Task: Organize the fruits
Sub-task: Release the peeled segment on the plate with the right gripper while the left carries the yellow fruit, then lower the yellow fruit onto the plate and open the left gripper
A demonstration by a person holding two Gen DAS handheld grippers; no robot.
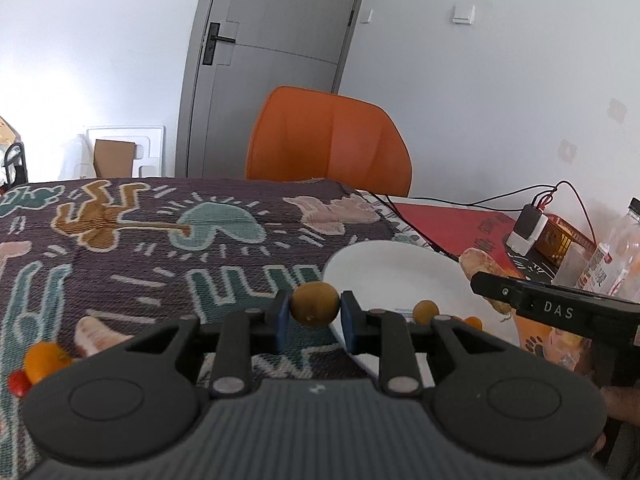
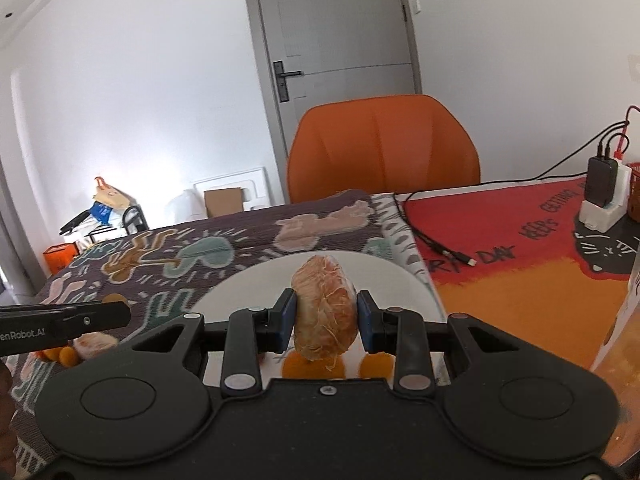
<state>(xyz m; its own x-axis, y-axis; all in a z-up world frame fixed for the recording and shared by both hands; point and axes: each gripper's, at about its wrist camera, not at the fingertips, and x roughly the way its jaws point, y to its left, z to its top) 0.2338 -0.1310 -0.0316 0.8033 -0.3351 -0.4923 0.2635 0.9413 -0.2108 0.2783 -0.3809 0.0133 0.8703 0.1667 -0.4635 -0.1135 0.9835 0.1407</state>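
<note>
My left gripper [image 1: 314, 314] is shut on a small round yellow-brown fruit [image 1: 315, 303], held above the left rim of a white plate [image 1: 384, 268]. My right gripper [image 2: 326, 316] is shut on a peeled orange segment cluster [image 2: 325, 312], held over the same white plate [image 2: 400, 280]. Small orange fruits [image 1: 425, 311] lie on the plate, and they show under the right gripper [image 2: 374, 364]. Another peeled piece [image 1: 94, 334], an orange fruit [image 1: 42, 360] and a red one [image 1: 18, 383] lie on the patterned cloth at the left.
A patterned cloth [image 1: 160, 248] covers the table, with a red-orange mat [image 2: 520, 264] to the right. An orange chair [image 1: 328, 140] stands behind the table. A charger with cables [image 2: 600, 192], a bottle [image 1: 616, 256] and a box sit at the right.
</note>
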